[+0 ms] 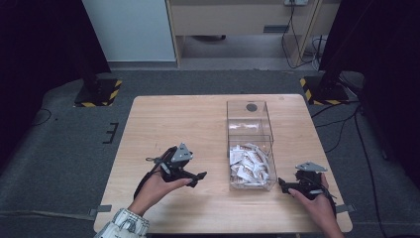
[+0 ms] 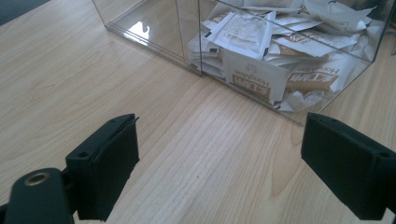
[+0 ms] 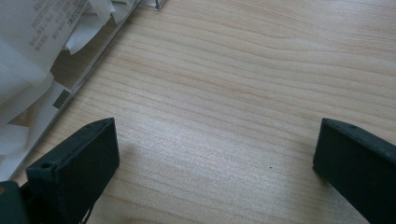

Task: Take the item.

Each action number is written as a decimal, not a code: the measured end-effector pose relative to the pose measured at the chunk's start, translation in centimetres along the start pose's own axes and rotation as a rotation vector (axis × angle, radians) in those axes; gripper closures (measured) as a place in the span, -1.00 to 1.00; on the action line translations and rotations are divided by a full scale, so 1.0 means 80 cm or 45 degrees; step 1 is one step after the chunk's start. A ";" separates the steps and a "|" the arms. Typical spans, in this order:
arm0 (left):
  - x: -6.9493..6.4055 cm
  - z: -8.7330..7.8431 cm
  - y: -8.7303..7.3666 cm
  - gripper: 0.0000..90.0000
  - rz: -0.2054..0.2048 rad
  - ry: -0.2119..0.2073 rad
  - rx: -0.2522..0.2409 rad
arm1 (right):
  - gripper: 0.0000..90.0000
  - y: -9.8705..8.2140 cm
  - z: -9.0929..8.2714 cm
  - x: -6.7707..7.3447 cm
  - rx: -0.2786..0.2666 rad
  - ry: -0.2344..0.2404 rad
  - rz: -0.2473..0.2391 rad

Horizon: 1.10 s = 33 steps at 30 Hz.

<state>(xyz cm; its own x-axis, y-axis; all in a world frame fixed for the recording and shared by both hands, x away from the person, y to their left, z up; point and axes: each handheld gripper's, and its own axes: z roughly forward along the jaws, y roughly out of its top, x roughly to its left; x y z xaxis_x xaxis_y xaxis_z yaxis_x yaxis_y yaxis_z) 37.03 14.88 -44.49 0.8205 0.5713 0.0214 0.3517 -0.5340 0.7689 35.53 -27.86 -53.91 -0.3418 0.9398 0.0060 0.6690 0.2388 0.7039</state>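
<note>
A clear plastic box (image 1: 250,119) stands right of the table's middle, split into two compartments. Its near compartment holds several white and brown sachets (image 1: 249,166); the far one is bare. My left gripper (image 1: 198,177) is left of the box over the wood, jaws wide open and empty. In the left gripper view the box wall (image 2: 187,32) and sachets (image 2: 261,51) lie just ahead of the gripper (image 2: 219,172). My right gripper (image 1: 282,184) sits by the box's near right corner, open and empty. The right gripper view has the gripper (image 3: 215,168) low over bare wood, with sachets (image 3: 32,42) at its left.
The wooden table (image 1: 173,124) has free room on its left half and behind the box. Two black stands with yellow-striped bases (image 1: 99,91) (image 1: 322,89) rise beyond the far corners. Cables (image 1: 346,124) run across the grey floor at the right.
</note>
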 end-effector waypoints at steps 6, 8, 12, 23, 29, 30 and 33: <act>-0.002 0.001 0.009 -0.74 0.004 0.005 -0.002 | -0.99 0.000 0.000 -0.001 0.000 0.002 -0.007; -0.003 0.001 0.013 -0.73 0.001 0.004 -0.009 | -0.99 0.000 0.000 -0.001 0.000 0.003 -0.007; -0.004 0.000 0.020 -0.67 -0.004 0.008 -0.031 | -0.99 0.000 0.000 0.000 0.001 0.003 -0.003; -0.006 0.000 0.035 -0.57 0.001 0.000 -0.041 | -0.99 0.000 0.000 0.000 -0.001 0.002 -0.003; -0.010 0.007 0.049 -0.52 0.024 -0.013 -0.045 | -0.99 0.000 0.000 0.000 0.001 0.003 -0.005; -0.010 0.008 0.051 -0.52 0.024 -0.011 -0.044 | -0.99 0.000 0.000 0.000 0.001 0.003 -0.005; -0.011 0.012 0.057 -0.50 0.026 -0.019 -0.048 | -0.99 0.000 0.000 0.000 0.001 0.003 -0.004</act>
<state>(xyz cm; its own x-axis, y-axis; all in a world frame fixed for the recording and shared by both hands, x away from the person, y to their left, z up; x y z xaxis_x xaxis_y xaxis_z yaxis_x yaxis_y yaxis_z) 38.33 11.35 -41.60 0.8340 0.5510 0.0284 0.3175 -0.5214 0.7920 35.54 -27.89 -53.90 -0.3452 0.9385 0.0056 0.6686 0.2417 0.7033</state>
